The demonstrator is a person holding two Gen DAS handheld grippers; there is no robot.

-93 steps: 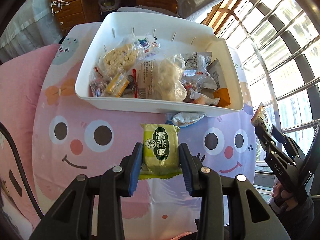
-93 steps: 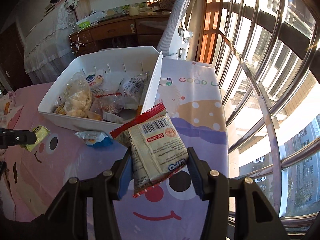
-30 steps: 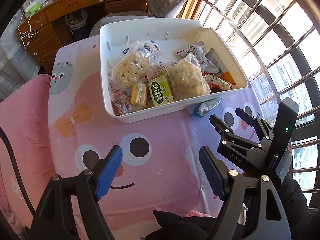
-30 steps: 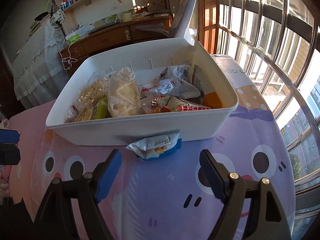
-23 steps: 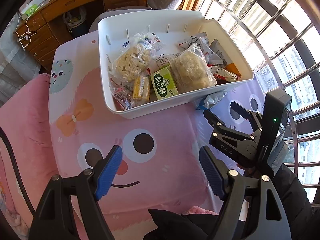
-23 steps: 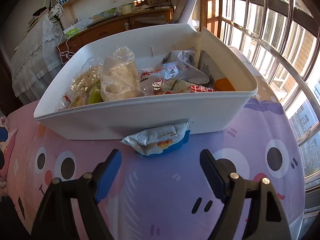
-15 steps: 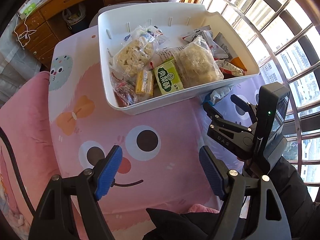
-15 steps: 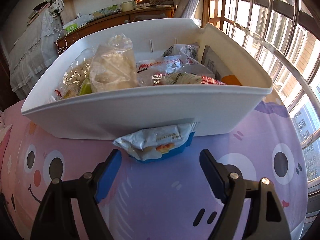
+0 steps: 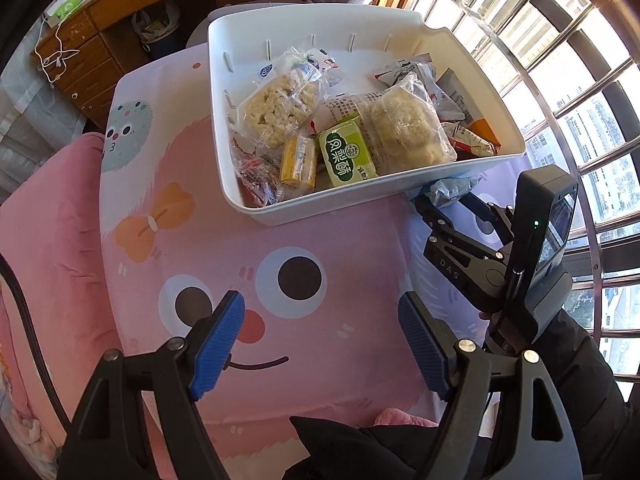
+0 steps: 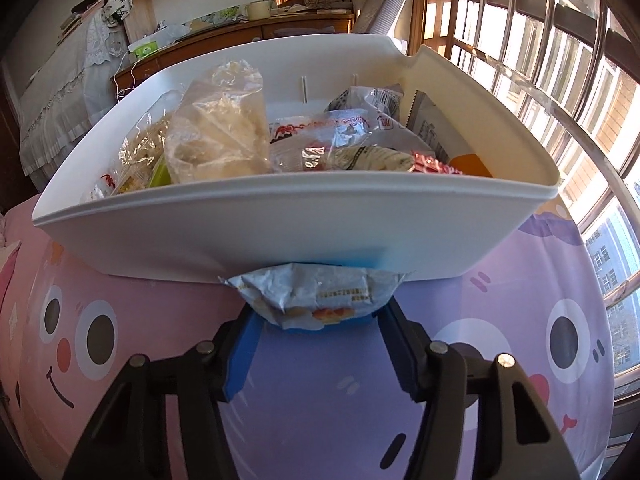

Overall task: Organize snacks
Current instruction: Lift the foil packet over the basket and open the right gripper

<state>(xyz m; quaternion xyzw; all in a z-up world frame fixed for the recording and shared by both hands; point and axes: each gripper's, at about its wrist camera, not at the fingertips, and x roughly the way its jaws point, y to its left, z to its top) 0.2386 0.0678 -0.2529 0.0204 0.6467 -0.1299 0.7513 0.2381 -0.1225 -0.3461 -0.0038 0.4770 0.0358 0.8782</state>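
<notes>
One snack packet (image 10: 316, 296) is lying outside the white bin (image 10: 280, 232), a crinkled silver-and-blue pouch wedged against the foot of the bin's near wall on the cartoon-face cloth (image 10: 500, 360); I am judging it the last loose item, since no other packet is showing on the cloth in either view. Right gripper (image 10: 316, 326): I am bringing its jaws in around this pouch, they have just been closing, and both blue pads are sitting at the pouch's two sides, apparently in contact, gripping it by its near half because the far half is tucked under the bin's overhang. Left gripper (image 9: 320, 340): I am holding it parted and empty above the pink face on the cloth, well back from the bin, presumably to keep out of the right hand's way. Bin contents, already stowed: a green packet (image 9: 347, 153), a yellow bar (image 9: 298, 161), two clear bags of pale puffed cakes (image 9: 280, 110), and several foil wrappers toward the window side. The next move, as I am judging it, is drawing the pouch clear of the wall before lifting, since a thin, slippery wrapper is likely to slide from the pads.
</notes>
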